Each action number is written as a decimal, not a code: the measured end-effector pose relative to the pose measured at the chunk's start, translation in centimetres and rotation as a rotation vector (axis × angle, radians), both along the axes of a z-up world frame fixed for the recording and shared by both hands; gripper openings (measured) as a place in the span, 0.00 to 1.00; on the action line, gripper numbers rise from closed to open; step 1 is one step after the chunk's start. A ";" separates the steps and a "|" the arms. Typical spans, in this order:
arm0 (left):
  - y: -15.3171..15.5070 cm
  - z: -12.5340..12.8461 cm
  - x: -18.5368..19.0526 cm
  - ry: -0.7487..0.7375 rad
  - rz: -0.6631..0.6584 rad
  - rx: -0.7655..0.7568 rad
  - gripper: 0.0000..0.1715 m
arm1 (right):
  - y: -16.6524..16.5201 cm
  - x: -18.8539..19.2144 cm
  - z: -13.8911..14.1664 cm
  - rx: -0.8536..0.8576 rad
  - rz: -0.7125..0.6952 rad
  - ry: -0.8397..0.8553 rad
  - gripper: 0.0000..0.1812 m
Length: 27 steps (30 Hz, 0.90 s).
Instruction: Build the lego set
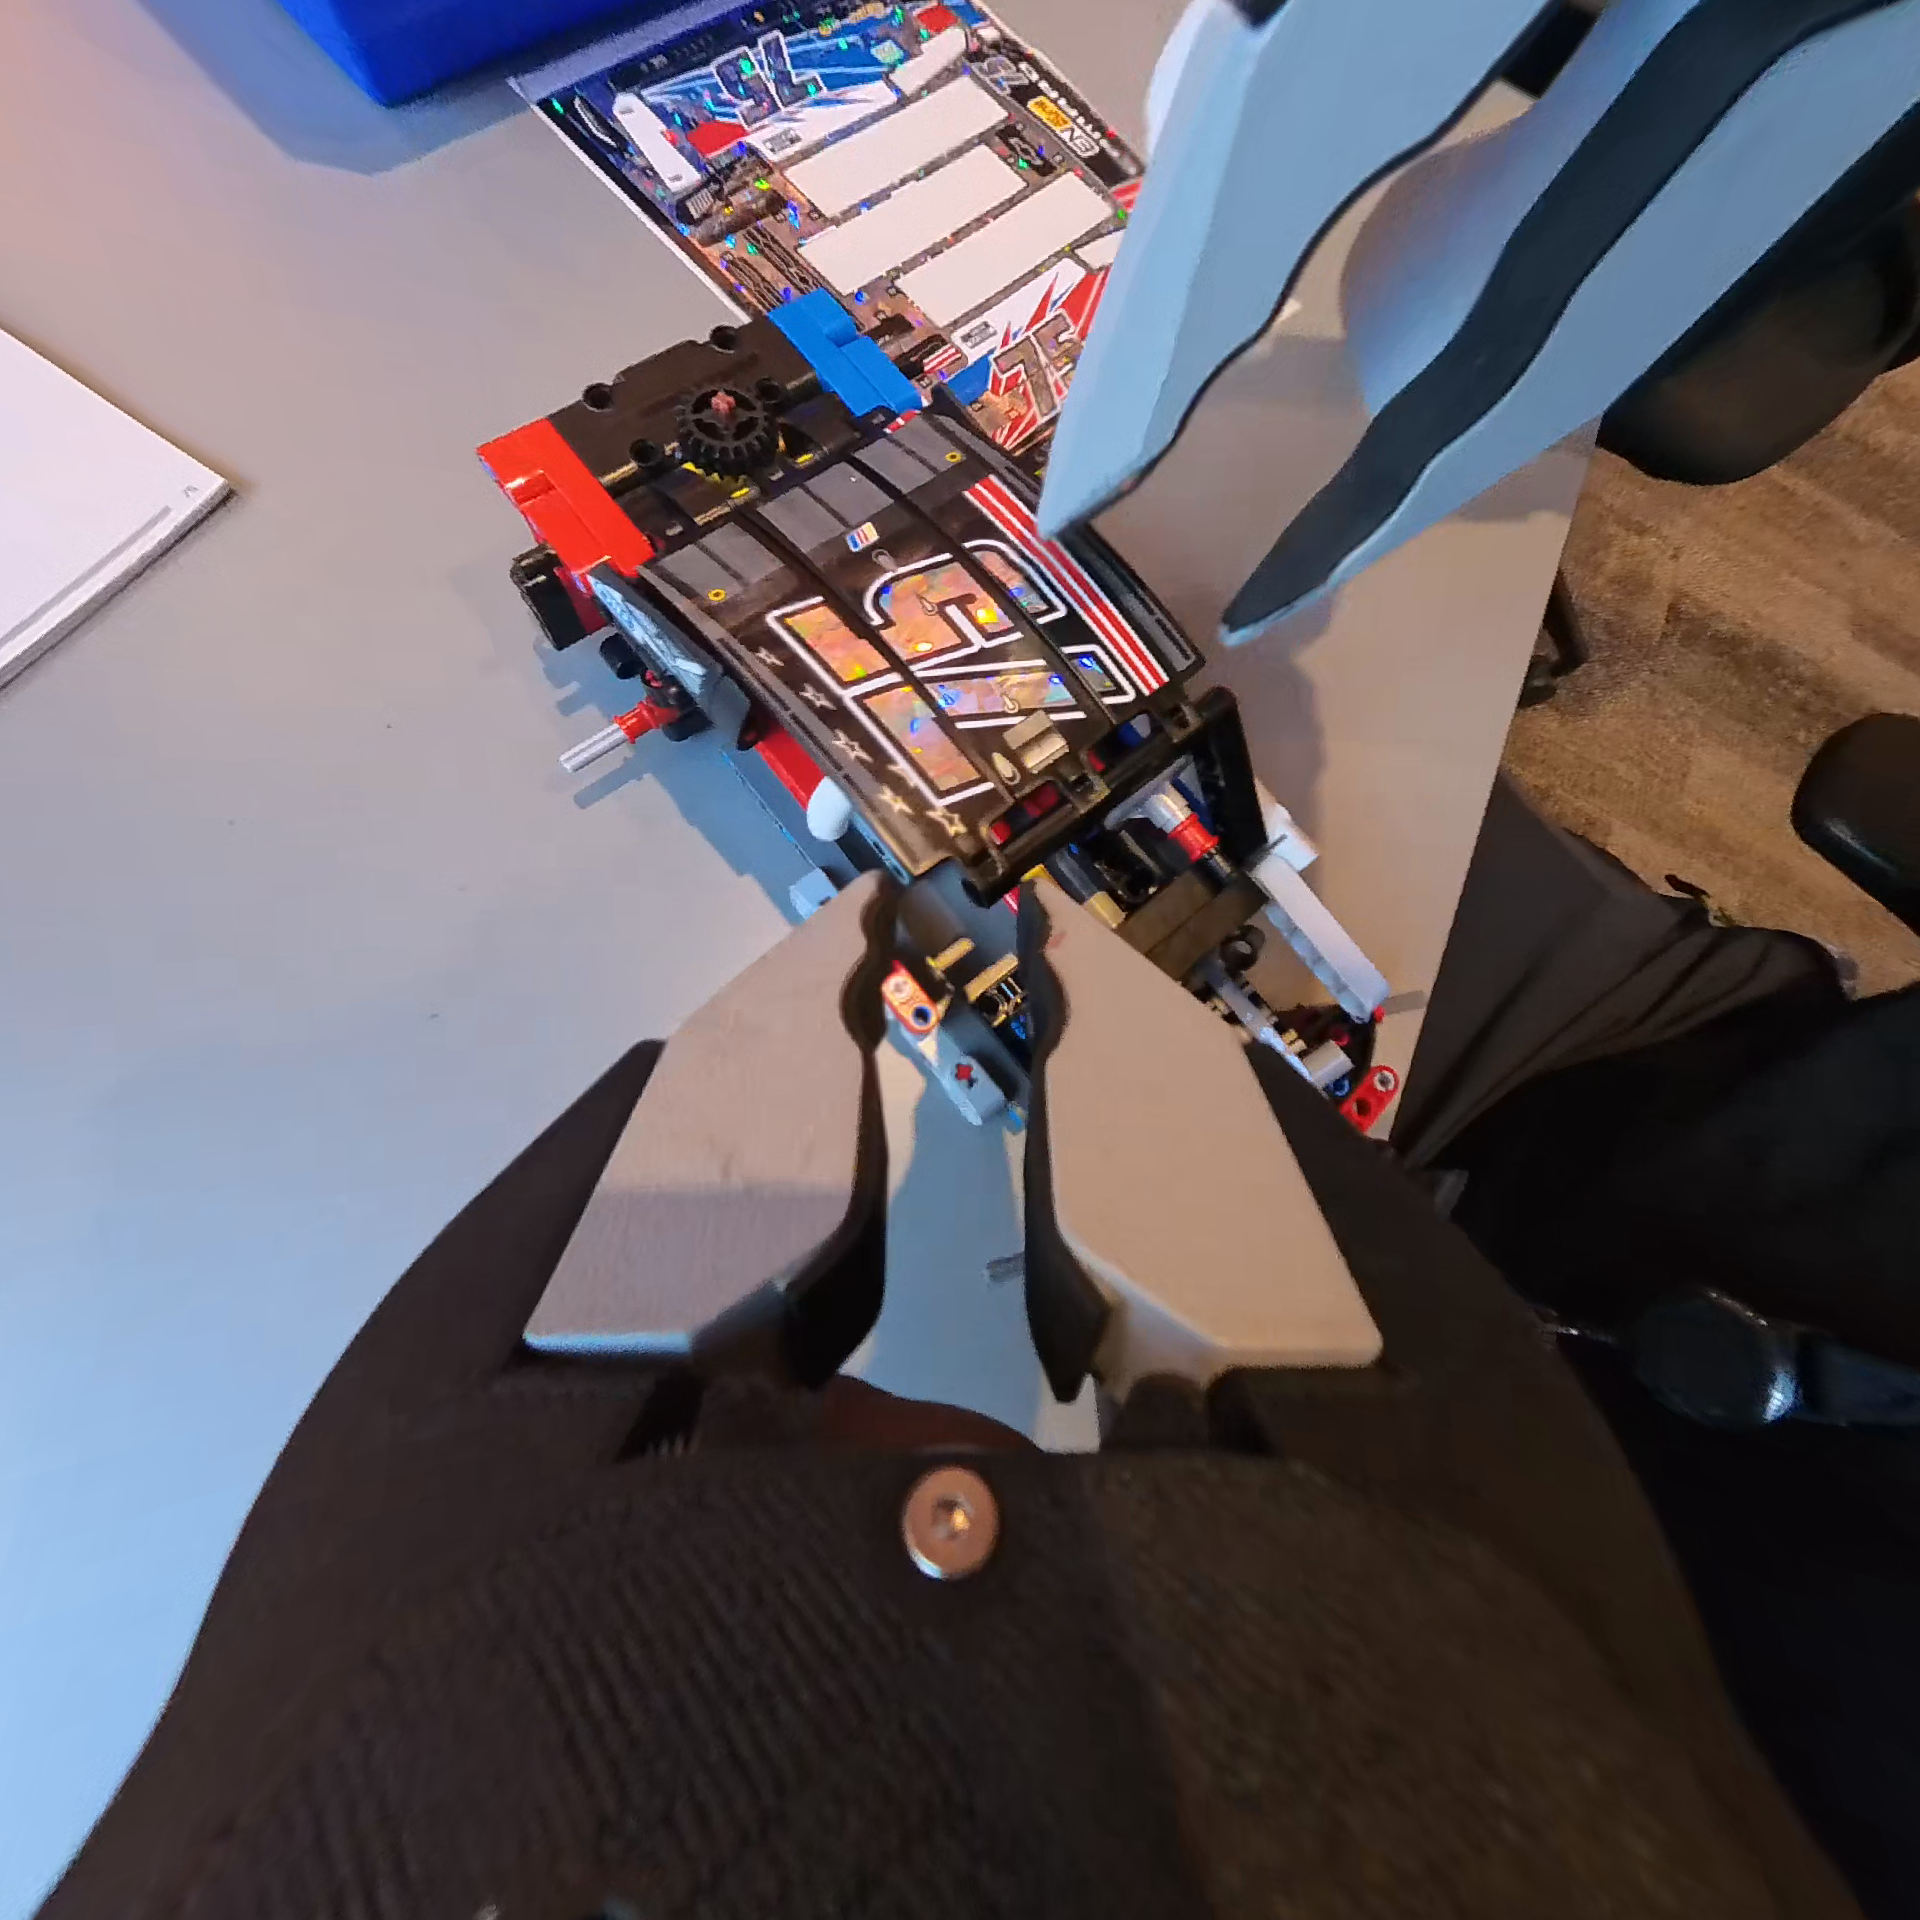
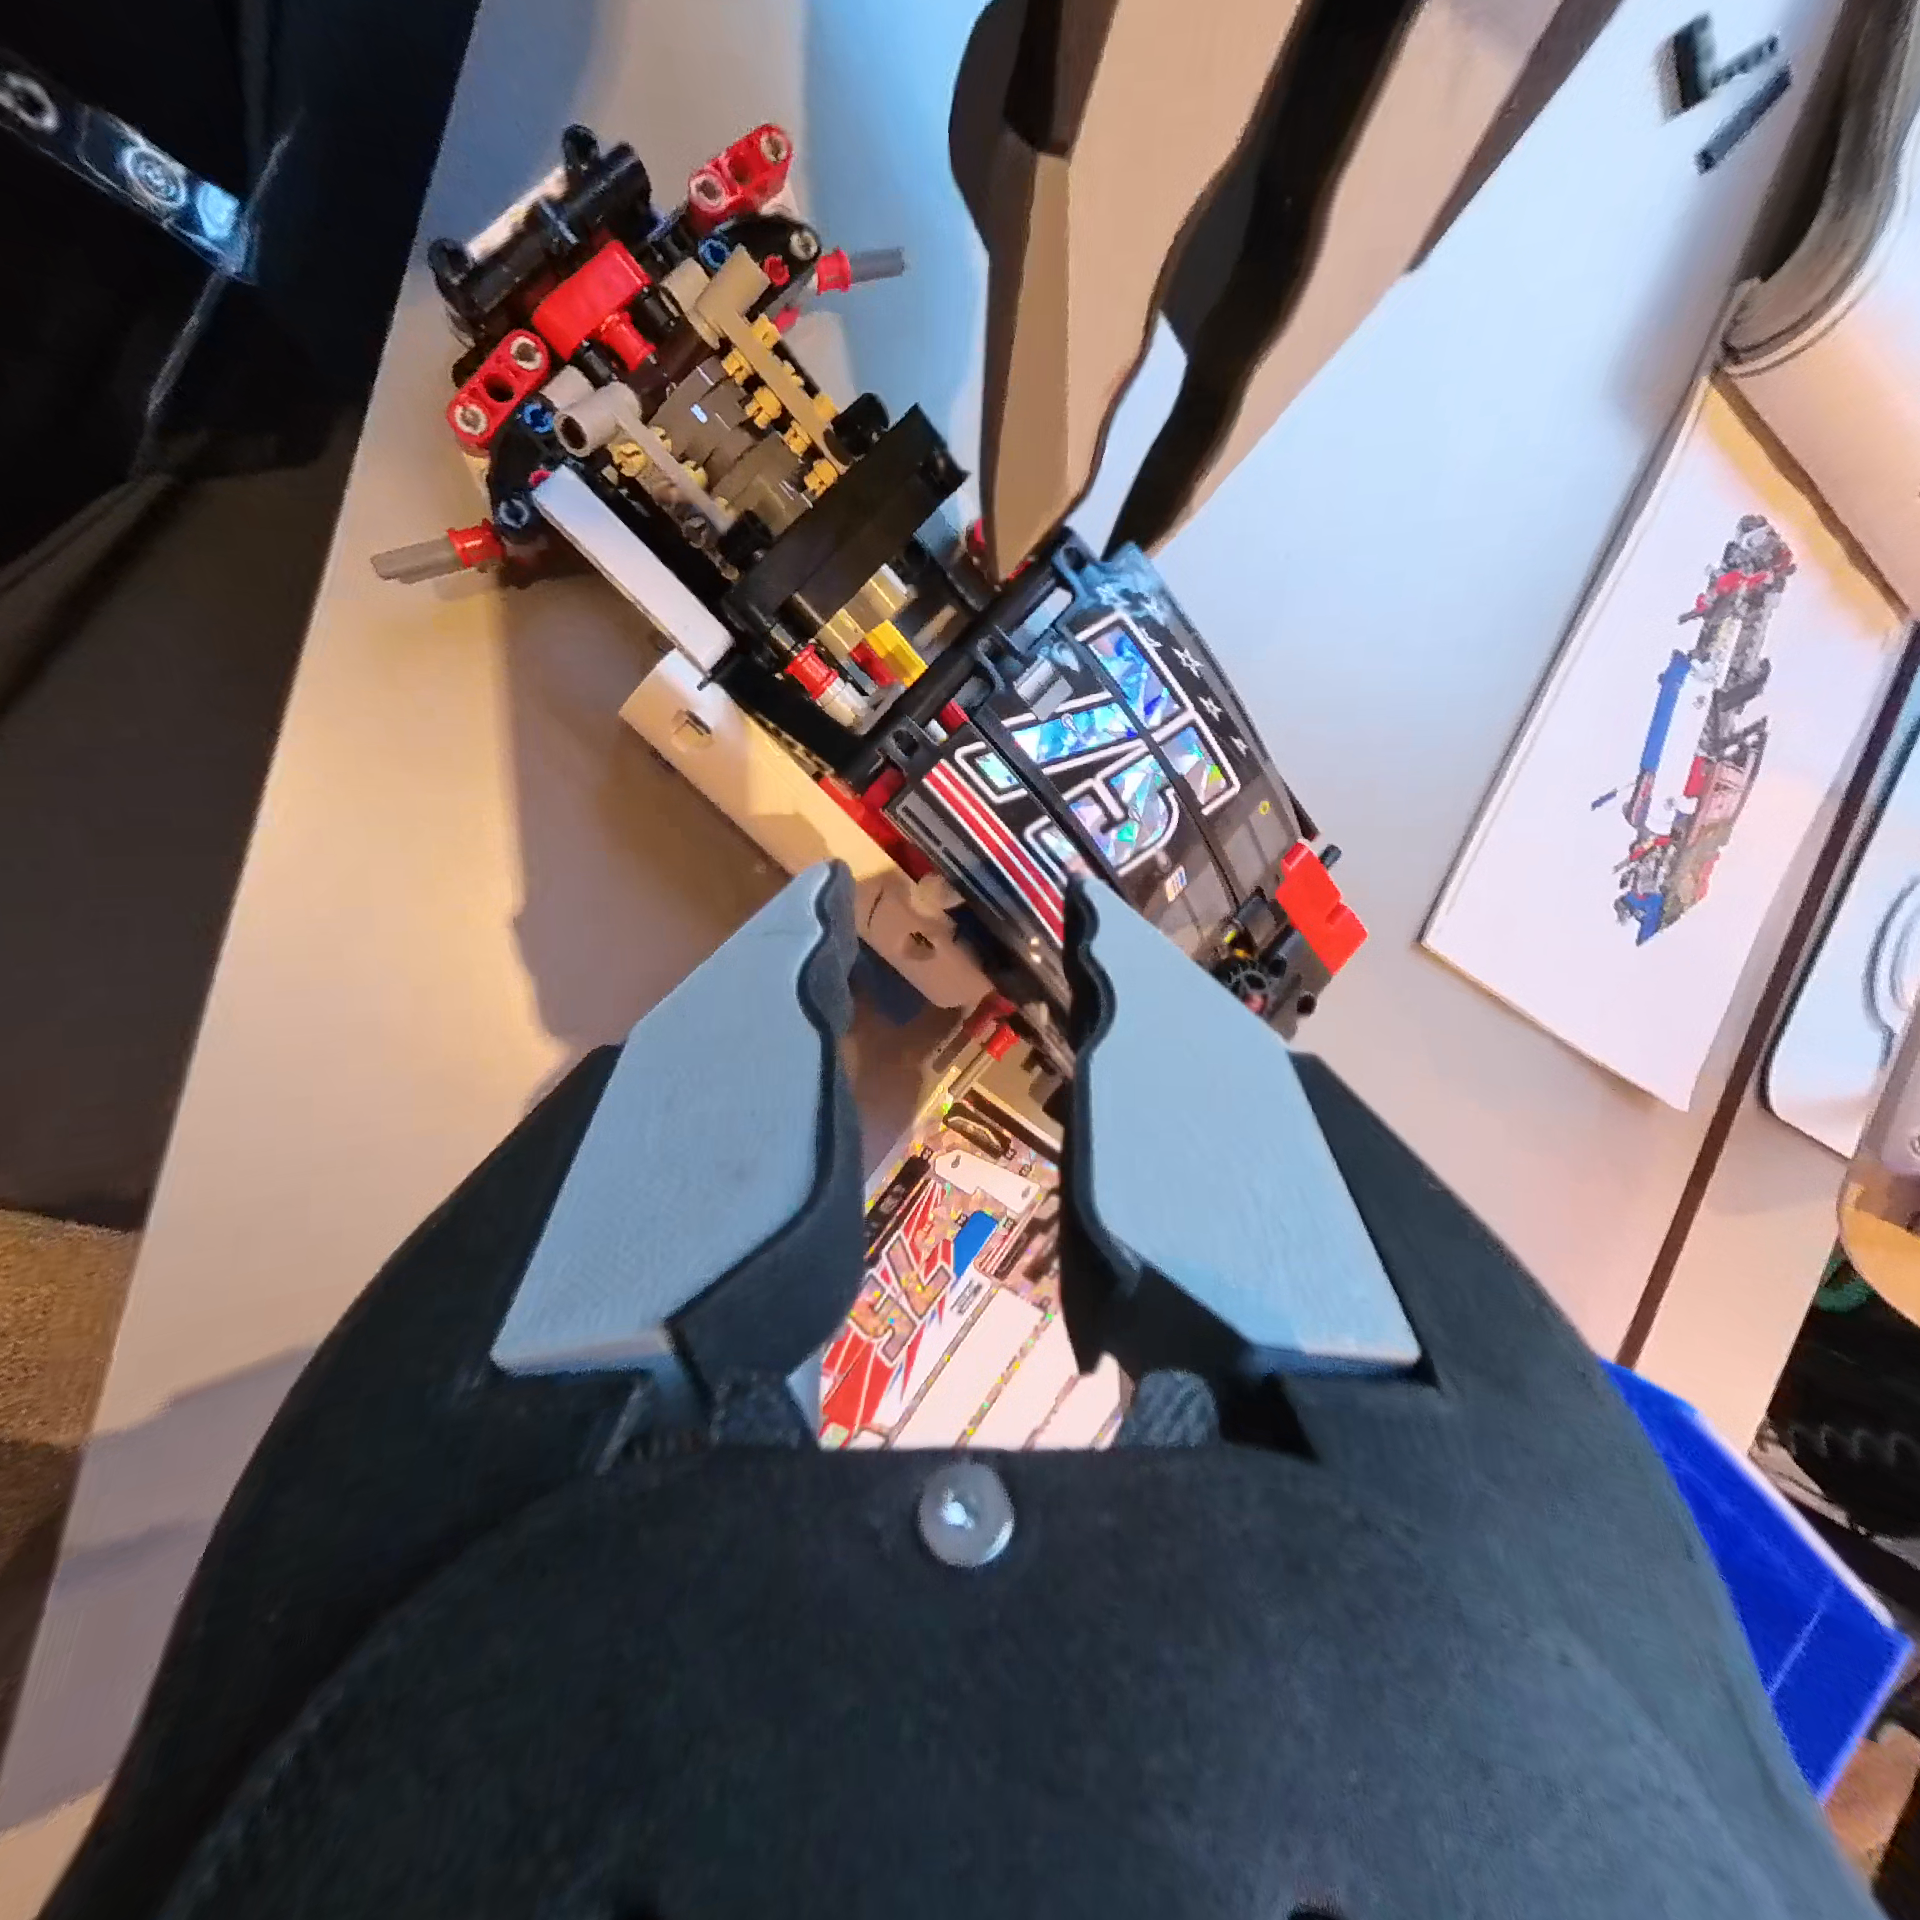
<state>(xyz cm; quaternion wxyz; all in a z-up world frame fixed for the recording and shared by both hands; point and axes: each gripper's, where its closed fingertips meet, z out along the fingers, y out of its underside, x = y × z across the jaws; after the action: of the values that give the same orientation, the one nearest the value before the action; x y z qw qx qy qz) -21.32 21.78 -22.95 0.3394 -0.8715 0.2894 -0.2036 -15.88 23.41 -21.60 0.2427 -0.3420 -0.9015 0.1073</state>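
Partly built lego car [image 1: 914, 665], lying flat on the grey table [image 1: 312, 831] near its edge. Curved black roof panels carry holographic stickers and red-white stripes; red and blue bricks sit at one end, exposed gears, pins and axles [image 2: 665, 416] at the other.

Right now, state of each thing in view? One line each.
Lego car model: part-built, on the table, front mechanism exposed.
Left gripper: open, fingertips at the model's near edge, gripping nothing.
Right gripper: open, over the model's side, empty.
Sticker sheet: flat, several stickers removed.
Instruction booklet: lying open.
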 end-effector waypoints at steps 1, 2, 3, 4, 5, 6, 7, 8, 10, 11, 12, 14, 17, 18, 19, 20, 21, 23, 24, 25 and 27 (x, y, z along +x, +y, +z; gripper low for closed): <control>0.0 0.3 -0.2 -0.007 0.005 0.008 0.12 | 0.0 0.1 0.4 -0.008 -0.019 0.020 0.21; 0.0 0.6 -0.5 -0.017 0.014 0.017 0.14 | -0.1 0.1 1.0 -0.027 -0.042 0.055 0.21; 0.1 0.9 -0.9 -0.028 0.028 0.024 0.14 | 0.0 0.2 1.6 -0.051 -0.074 0.099 0.21; -0.1 1.3 -1.2 -0.045 0.034 0.026 0.16 | 0.2 0.4 2.1 -0.077 -0.111 0.144 0.21; -0.3 1.6 -1.5 -0.063 0.039 0.029 0.17 | 0.4 0.7 2.4 -0.105 -0.153 0.187 0.21; -0.4 2.0 -1.9 -0.076 0.046 0.037 0.17 | 0.7 1.2 2.7 -0.132 -0.197 0.228 0.21; -0.6 2.2 -2.4 -0.080 0.056 0.047 0.17 | 1.0 1.8 2.9 -0.165 -0.242 0.270 0.21; -0.7 2.3 -2.9 -0.077 0.068 0.056 0.17 | 1.2 2.5 3.1 -0.205 -0.289 0.314 0.21; -1.0 2.3 -3.9 -0.071 0.096 0.070 0.19 | 1.3 3.7 3.7 -0.317 -0.380 0.415 0.21; -1.2 2.1 -4.3 -0.072 0.107 0.074 0.19 | 1.4 4.2 3.8 -0.381 -0.428 0.460 0.21; -1.3 1.9 -4.8 -0.071 0.122 0.077 0.20 | 1.4 4.7 3.9 -0.441 -0.473 0.495 0.22; -1.4 1.2 -5.7 -0.055 0.167 0.084 0.24 | 1.5 5.5 3.9 -0.535 -0.555 0.567 0.21; -1.3 0.0 -7.3 0.006 0.237 0.125 0.28 | 2.0 6.1 3.0 -0.568 -0.676 0.618 0.21; -1.3 -0.4 -7.8 0.030 0.261 0.140 0.29 | 2.6 6.4 2.3 -0.546 -0.735 0.616 0.22; -1.2 -0.7 -8.3 0.061 0.289 0.161 0.30 | 3.1 6.6 1.6 -0.522 -0.788 0.610 0.23; -1.0 -0.9 -9.0 0.097 0.323 0.191 0.32 | 3.7 6.8 1.0 -0.487 -0.846 0.612 0.23; -0.7 -1.0 -9.8 0.132 0.365 0.226 0.32 | 4.5 7.1 0.5 -0.439 -0.915 0.615 0.22; 0.1 -0.6 -11.6 0.188 0.472 0.314 0.32 | 6.8 8.4 -0.6 -0.297 -1.099 0.601 0.22; 0.4 -0.3 -12.2 0.202 0.517 0.349 0.32 | 7.9 9.3 -1.0 -0.213 -1.204 0.585 0.21; 0.6 -0.1 -12.7 0.210 0.558 0.375 0.33 | 8.8 10.2 -1.3 -0.138 -1.286 0.564 0.22; 0.9 0.1 -13.4 0.205 0.621 0.413 0.33 | 9.9 11.3 -1.0 -0.007 -1.396 0.558 0.22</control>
<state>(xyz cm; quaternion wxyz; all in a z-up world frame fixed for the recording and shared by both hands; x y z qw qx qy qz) -34.69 22.64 -22.90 0.5227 -0.8467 0.0792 0.0598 -4.54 33.33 -22.64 0.4725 -0.7951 -0.3799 0.0142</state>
